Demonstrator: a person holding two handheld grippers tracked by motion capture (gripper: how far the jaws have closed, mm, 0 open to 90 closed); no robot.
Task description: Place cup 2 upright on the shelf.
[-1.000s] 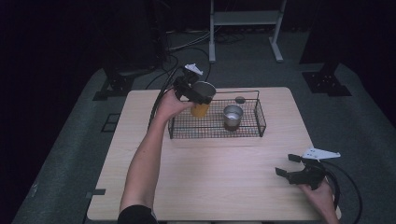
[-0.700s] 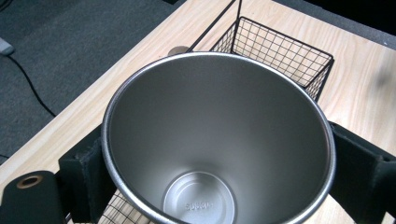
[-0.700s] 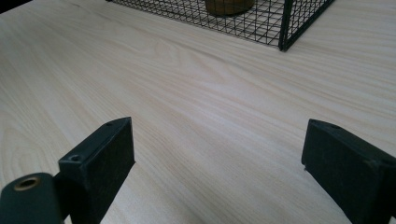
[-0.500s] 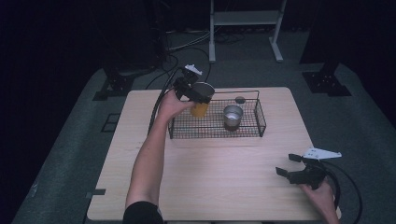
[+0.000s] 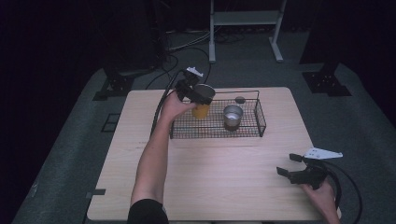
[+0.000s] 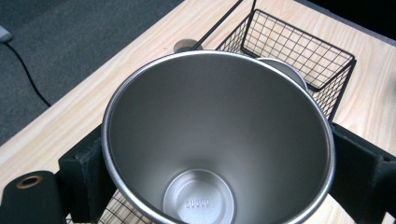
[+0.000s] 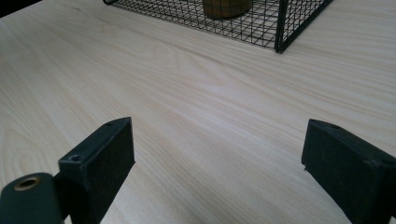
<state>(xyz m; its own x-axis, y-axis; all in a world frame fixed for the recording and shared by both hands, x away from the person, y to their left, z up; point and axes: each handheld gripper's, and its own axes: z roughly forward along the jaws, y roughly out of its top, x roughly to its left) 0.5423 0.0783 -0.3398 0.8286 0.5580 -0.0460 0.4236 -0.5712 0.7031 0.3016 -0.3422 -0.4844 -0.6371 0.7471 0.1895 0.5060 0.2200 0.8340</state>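
Wooden table (image 5: 219, 163): my left tool (image 5: 195, 92), clamping the steel cup (image 5: 202, 103), has sunk toward the wire basket (image 5: 259, 122); placement near. Right tool (image 5: 293, 166) idle, open.

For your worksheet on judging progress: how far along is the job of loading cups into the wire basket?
Done: one steel cup stands inside the wire basket. In hand: the left tool grips a yellow-sided cup at the basket's left end, not yet released. Left: setting it down and letting go. The right tool waits open over the table.
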